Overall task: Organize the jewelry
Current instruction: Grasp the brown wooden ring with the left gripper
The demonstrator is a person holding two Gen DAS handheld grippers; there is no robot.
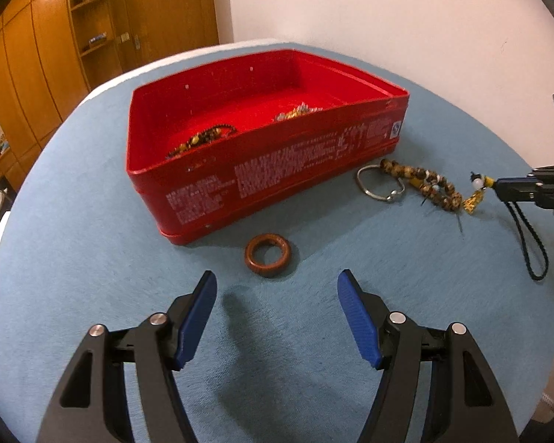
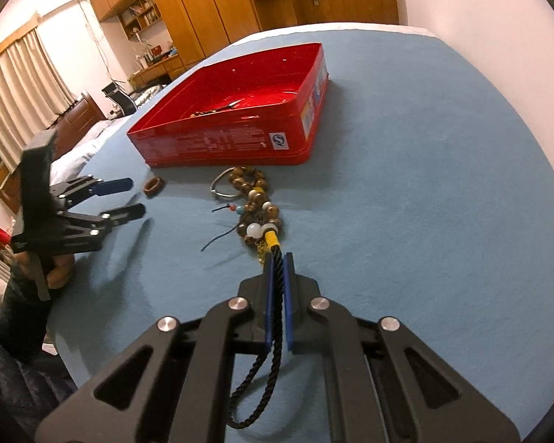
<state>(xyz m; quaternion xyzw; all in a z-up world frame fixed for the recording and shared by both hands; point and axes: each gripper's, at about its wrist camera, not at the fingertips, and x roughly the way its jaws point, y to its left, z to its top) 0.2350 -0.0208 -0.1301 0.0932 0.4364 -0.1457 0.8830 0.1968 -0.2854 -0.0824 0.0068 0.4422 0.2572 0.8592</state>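
A red tin box (image 1: 277,170) sits on the blue tabletop with bead jewelry (image 1: 203,138) inside; it also shows in the right wrist view (image 2: 218,144). A brown wooden ring (image 1: 268,250) lies just ahead of my open, empty left gripper (image 1: 277,284). A silver bangle (image 1: 380,184) and a brown bead bracelet (image 1: 424,181) lie right of the box. My right gripper (image 2: 278,258) is shut on the black cord (image 2: 277,295) of a pendant with a white bead and yellow tassel (image 2: 264,236), at the bracelet's near end.
The round table's blue cloth (image 1: 92,258) ends near both grippers. The cord's loop (image 2: 255,398) hangs back under the right gripper. Wooden cabinets (image 1: 55,37) and a white wall stand behind. The left gripper (image 2: 125,199) shows in the right wrist view beside the wooden ring (image 2: 154,186).
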